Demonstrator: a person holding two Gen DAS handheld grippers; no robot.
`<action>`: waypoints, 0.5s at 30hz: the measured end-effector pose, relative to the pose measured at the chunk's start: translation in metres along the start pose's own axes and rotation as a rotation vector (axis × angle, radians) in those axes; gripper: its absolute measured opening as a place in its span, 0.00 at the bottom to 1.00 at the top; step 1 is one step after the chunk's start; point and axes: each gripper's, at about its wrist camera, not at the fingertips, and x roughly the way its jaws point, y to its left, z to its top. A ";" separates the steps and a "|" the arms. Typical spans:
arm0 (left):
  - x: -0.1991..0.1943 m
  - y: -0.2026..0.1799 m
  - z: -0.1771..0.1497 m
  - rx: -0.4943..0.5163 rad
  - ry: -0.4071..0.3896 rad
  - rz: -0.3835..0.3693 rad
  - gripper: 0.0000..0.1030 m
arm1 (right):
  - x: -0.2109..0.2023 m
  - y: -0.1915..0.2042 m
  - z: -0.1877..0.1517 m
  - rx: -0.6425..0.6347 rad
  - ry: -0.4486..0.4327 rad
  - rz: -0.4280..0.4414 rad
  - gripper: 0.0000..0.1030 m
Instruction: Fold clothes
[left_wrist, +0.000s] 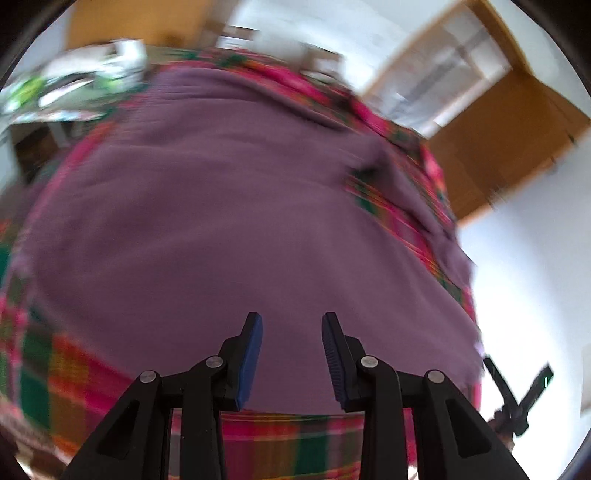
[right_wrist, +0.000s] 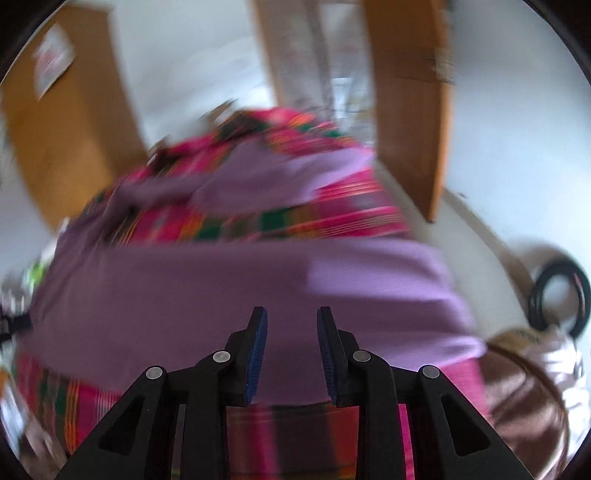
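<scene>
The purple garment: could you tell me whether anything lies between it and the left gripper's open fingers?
Nothing: in the left wrist view the left gripper is open, and only the purple garment itself shows in the gap, spread on the plaid cloth.

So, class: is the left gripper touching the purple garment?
Cannot tell. In the left wrist view the left gripper is open over the purple garment, but blur hides any gap or contact.

The left gripper (left_wrist: 291, 356) and the right gripper (right_wrist: 291, 354) both pointed forward with jaws parted, gripping nothing between their blue pads.
</scene>
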 end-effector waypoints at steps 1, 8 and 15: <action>-0.003 0.012 0.002 -0.035 -0.012 0.022 0.33 | 0.005 0.015 -0.003 -0.044 0.014 0.020 0.28; -0.016 0.076 0.003 -0.224 -0.074 0.098 0.33 | 0.012 0.060 -0.023 -0.137 0.056 0.115 0.31; -0.029 0.114 -0.001 -0.391 -0.113 0.024 0.33 | 0.004 0.114 -0.036 -0.314 0.044 0.255 0.34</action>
